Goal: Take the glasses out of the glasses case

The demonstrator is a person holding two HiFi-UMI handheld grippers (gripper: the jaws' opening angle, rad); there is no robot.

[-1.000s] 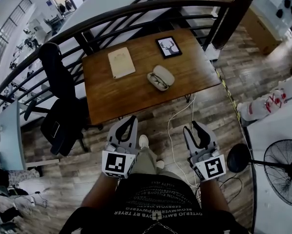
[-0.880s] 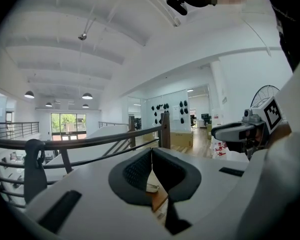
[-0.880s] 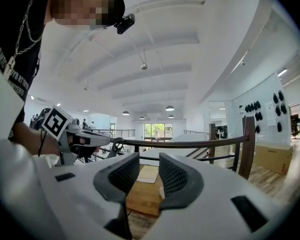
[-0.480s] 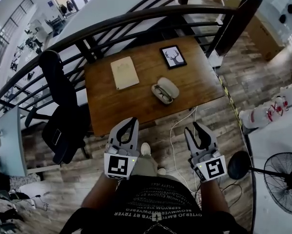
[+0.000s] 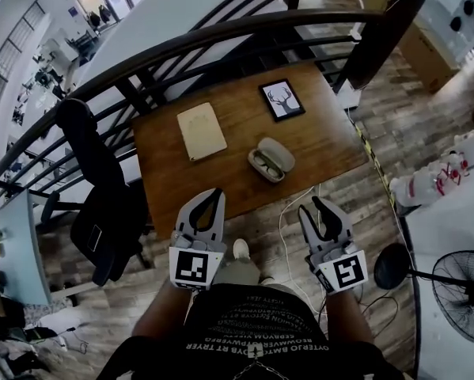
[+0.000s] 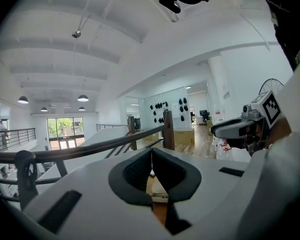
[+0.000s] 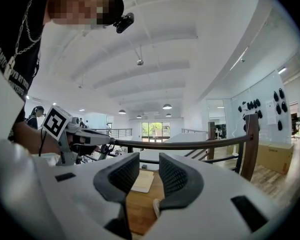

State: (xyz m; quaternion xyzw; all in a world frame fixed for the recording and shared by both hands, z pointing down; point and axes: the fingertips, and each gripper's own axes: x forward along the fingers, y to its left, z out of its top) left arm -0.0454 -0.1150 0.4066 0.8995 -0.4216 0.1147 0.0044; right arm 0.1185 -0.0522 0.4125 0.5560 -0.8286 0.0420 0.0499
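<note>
Glasses point(image 5: 262, 164) barely discernible in case point(image 5: 280, 153)

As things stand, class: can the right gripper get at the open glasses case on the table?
Probably yes, after a reach forward. The right gripper, jaws apart, hangs short of the table, and nothing stands between it and the glasses case, which lies open toward the table's near edge.

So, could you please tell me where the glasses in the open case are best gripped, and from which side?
Probably the bridge between the lenses, from above on the near side: the glasses lie flat in the glasses case, whose lid lies open on the far side.
</note>
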